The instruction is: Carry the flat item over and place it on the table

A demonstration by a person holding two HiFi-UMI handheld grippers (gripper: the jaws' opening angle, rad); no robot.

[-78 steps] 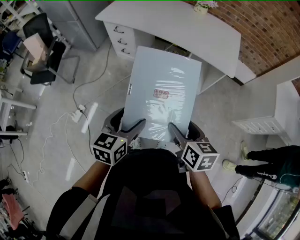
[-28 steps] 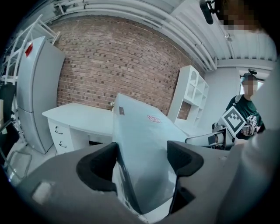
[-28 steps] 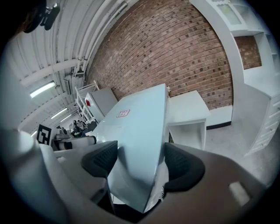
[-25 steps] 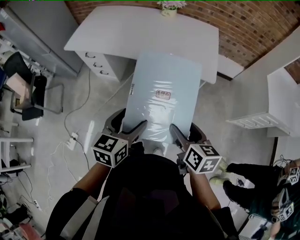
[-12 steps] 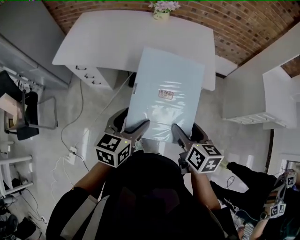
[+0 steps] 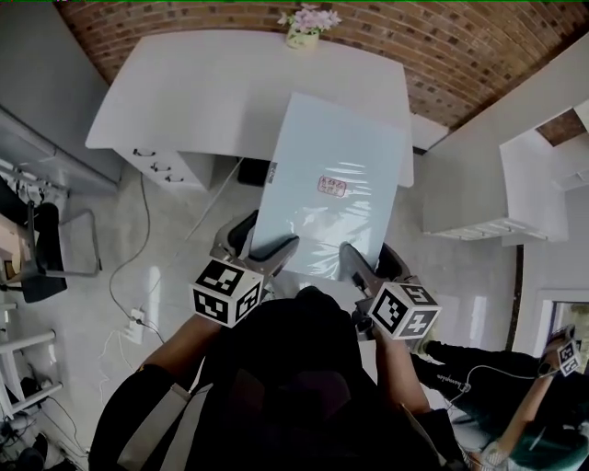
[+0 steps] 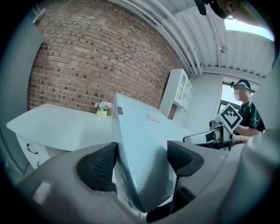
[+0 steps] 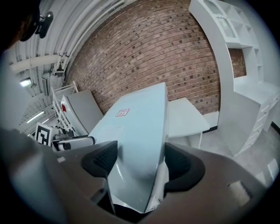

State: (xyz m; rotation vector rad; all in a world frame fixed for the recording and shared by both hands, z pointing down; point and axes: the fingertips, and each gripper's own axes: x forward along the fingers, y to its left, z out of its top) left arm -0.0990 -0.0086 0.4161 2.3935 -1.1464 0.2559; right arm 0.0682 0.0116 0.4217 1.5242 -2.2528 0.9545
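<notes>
A pale blue flat panel (image 6: 327, 189) in clear wrap, with a small red label, is held level in front of me. Its far end hangs over the near edge of the white table (image 6: 212, 92). My left gripper (image 6: 269, 253) is shut on the panel's near left edge, and my right gripper (image 6: 354, 262) is shut on its near right edge. In the left gripper view the panel (image 7: 140, 144) runs between the pads (image 7: 99, 165) toward the table (image 7: 52, 127). In the right gripper view the panel (image 8: 135, 131) sits between the pads (image 8: 102, 161).
A small flower pot (image 6: 302, 28) stands at the table's far edge against the brick wall (image 6: 460, 46). White shelving (image 6: 515, 175) is to the right. A chair (image 6: 41, 262) and floor cables (image 6: 138, 304) lie to the left. A person (image 6: 515, 414) stands at lower right.
I have walked up to the white table with the panel; its far end now reaches over the table's near edge. Both grippers keep the same hold.
</notes>
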